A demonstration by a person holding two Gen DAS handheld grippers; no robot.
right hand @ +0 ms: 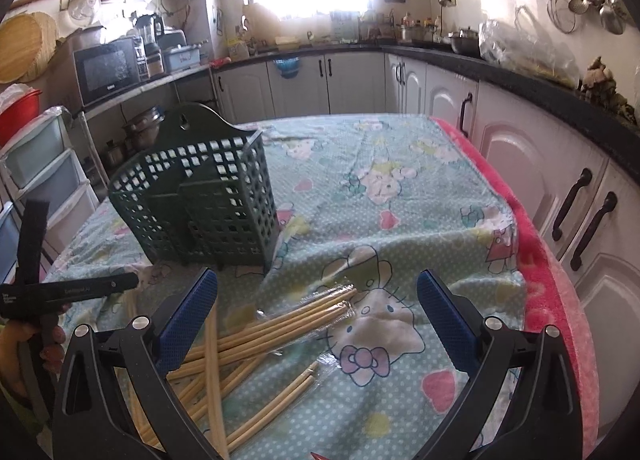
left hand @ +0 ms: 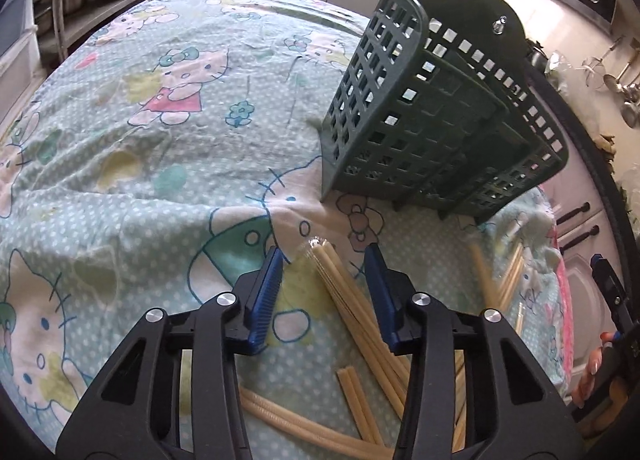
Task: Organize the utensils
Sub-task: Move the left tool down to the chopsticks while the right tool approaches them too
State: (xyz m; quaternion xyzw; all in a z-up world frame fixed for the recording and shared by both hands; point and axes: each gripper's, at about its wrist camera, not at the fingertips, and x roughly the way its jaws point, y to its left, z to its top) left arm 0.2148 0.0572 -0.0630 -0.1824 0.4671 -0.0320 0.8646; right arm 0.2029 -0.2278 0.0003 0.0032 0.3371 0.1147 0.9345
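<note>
Several pairs of pale bamboo chopsticks point(left hand: 352, 300) in clear wrappers lie scattered on the Hello Kitty cloth; they also show in the right wrist view point(right hand: 280, 324). A dark green slotted utensil basket point(left hand: 432, 120) stands upright behind them, and in the right wrist view point(right hand: 208, 196) it is at the left. My left gripper point(left hand: 326, 260) is open, its blue pads either side of one wrapped pair's end, just above the cloth. My right gripper point(right hand: 318, 288) is wide open and empty above the pile.
The cloth-covered table point(right hand: 400, 180) has a pink edge point(right hand: 552, 284) on the right, close to white cabinets point(right hand: 540, 164). A counter with a microwave point(right hand: 106, 68) and plastic drawers point(right hand: 44, 168) stand at the left. The other handheld gripper point(right hand: 60, 292) shows at the left edge.
</note>
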